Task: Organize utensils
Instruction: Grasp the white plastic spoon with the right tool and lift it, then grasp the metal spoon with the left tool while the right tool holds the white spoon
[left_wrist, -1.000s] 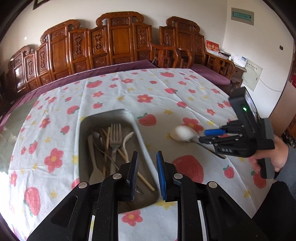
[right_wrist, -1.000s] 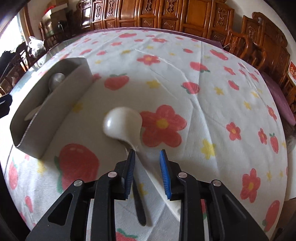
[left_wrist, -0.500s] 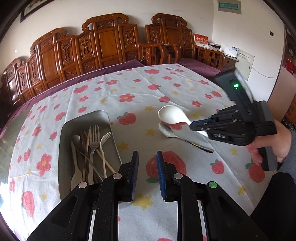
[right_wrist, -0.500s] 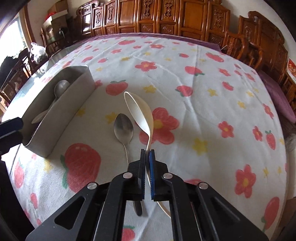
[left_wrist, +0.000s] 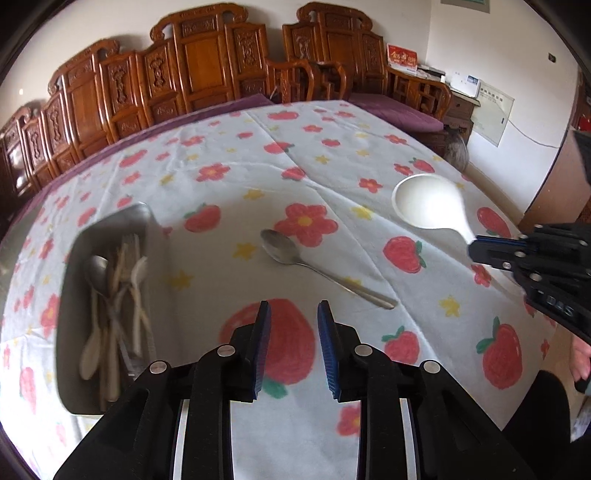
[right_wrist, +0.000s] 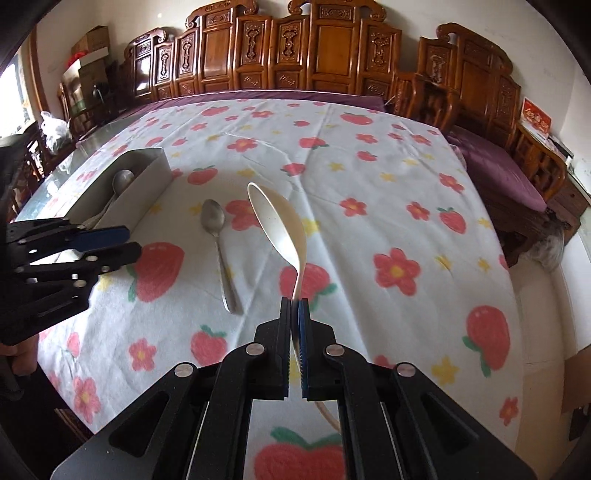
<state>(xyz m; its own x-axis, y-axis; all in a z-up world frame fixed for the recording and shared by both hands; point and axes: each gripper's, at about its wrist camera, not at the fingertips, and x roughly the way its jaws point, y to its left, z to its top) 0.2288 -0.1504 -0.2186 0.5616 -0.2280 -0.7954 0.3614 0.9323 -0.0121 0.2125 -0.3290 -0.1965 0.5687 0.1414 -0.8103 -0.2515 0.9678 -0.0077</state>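
My right gripper (right_wrist: 294, 303) is shut on the handle of a large white spoon (right_wrist: 279, 221) and holds it lifted above the table; the white spoon (left_wrist: 430, 202) and right gripper (left_wrist: 476, 251) also show at the right of the left wrist view. A metal spoon (left_wrist: 291, 254) (right_wrist: 216, 230) lies on the strawberry tablecloth. My left gripper (left_wrist: 293, 314) hovers just short of that spoon's handle end, its jaws opening with nothing between them. The left gripper (right_wrist: 129, 242) shows at the left edge of the right wrist view. A metal tray (left_wrist: 70, 295) (right_wrist: 147, 181) at the left holds several utensils.
The table (right_wrist: 388, 177) is covered with a white cloth printed with strawberries and flowers. Carved wooden chairs (left_wrist: 207, 62) line the far side. A person's hand (left_wrist: 580, 354) shows at the right edge. A cabinet with papers (left_wrist: 461, 99) stands at the back right.
My right gripper closed on the white spoon's handle and lifted it off the cloth, uncovering the metal spoon. My left gripper moved right, away from the tray, toward the metal spoon and widened slightly.
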